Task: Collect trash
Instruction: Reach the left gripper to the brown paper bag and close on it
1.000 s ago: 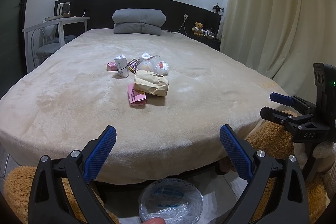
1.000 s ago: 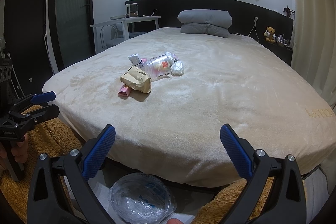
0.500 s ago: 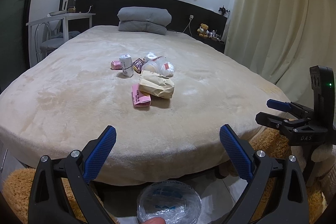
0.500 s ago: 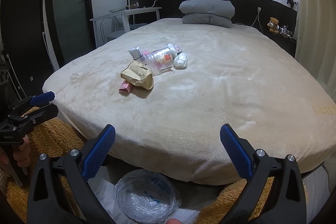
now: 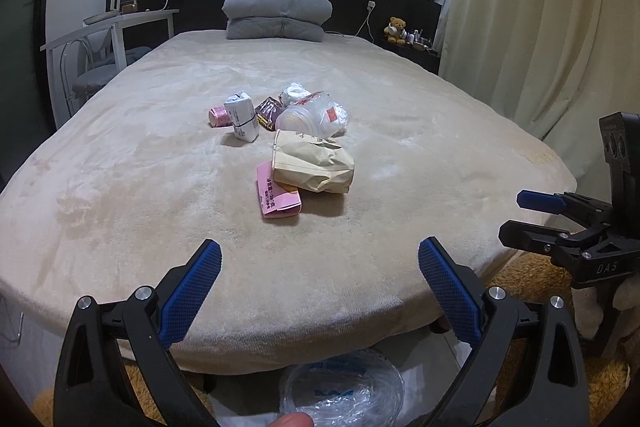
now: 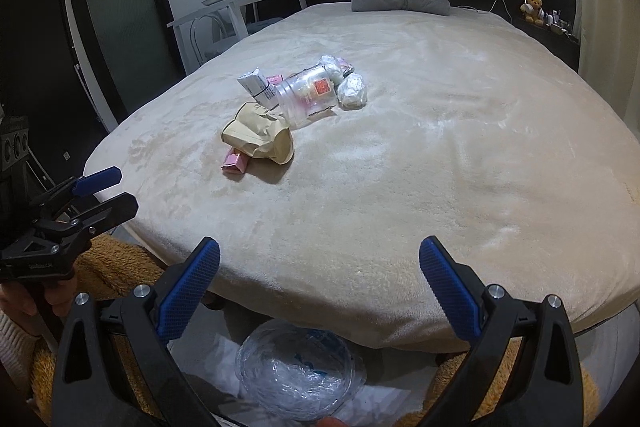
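Observation:
A pile of trash lies mid-bed: a crumpled brown paper bag (image 5: 313, 167), a pink box (image 5: 277, 197) under it, a clear plastic cup (image 5: 312, 117), a white carton (image 5: 241, 117), a small pink can (image 5: 218, 117), a dark wrapper (image 5: 267, 109) and a white wad (image 6: 352, 90). The bag (image 6: 258, 137) and cup (image 6: 306, 95) also show in the right wrist view. My left gripper (image 5: 320, 275) is open and empty over the bed's near edge. My right gripper (image 6: 319, 273) is open and empty, to its right. A clear-lined bin (image 5: 340, 387) sits on the floor below.
The beige bed (image 5: 140, 167) has a folded grey quilt (image 5: 278, 15) at the head. A white desk and chair (image 5: 108, 43) stand at the left, curtains (image 5: 540, 27) at the right. A brown fuzzy rug (image 6: 120, 267) lies beside the bin (image 6: 296, 375).
Both grippers have risen and moved forward toward the bed, so the trash pile looks nearer. Both stay open and empty.

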A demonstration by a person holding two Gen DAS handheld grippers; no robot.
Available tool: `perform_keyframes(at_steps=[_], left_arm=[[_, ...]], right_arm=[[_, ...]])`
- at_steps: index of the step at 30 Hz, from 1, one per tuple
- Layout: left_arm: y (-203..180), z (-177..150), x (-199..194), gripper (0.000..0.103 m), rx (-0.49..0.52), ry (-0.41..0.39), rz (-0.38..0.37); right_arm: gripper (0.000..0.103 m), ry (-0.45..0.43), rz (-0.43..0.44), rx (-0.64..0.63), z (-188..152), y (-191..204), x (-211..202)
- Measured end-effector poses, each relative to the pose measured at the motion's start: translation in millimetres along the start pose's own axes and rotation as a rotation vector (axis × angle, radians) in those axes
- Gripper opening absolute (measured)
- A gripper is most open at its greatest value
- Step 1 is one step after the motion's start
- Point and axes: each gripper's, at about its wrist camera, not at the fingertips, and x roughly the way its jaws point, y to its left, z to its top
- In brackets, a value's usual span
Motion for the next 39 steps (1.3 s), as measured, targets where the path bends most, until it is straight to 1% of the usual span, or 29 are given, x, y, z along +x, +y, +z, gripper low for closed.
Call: perform_keyframes(at_steps=[8,11,18,21,25,29,32,35,37,39], left_arm=[[1.8,27.4,45.1,0.097,0.031,0.072,0.018],[-1.0,37.2,65.8,0.097,0.074,0.1,0.052],[-1.1,61.8,110.1,0.097,0.139,0.16,0.054],[2.4,69.5,127.3,0.097,0.134,0.191,0.024],[5.2,76.2,148.9,0.097,0.121,0.244,0.006],[8.8,84.1,162.1,0.097,0.107,0.263,0.03],[10.5,88.1,169.8,0.097,0.09,0.28,0.017],[8.3,89.9,177.1,0.097,0.091,0.294,0.032],[6.3,90.6,178.5,0.096,0.093,0.296,0.035],[3.2,90.1,180.0,0.084,0.115,0.299,0.053]], right_arm=[[0.099,0.019,0.044,0.055,27.7,-22.7,14.1],[0.099,0.012,0.049,0.058,36.4,-28.9,18.2],[0.099,0.032,0.058,0.097,38.0,-41.3,33.5],[0.099,0.021,0.05,0.07,40.1,-37.0,36.5],[0.099,0.038,0.059,0.042,40.3,-30.2,45.0],[0.099,0.046,0.063,0.037,41.2,-27.1,50.9],[0.099,0.051,0.084,0.054,43.8,-28.9,54.4],[0.099,0.058,0.089,0.066,46.6,-30.9,58.9],[0.099,0.061,0.095,0.077,48.2,-32.2,61.2],[0.099,0.067,0.107,0.095,48.5,-34.6,62.5]])
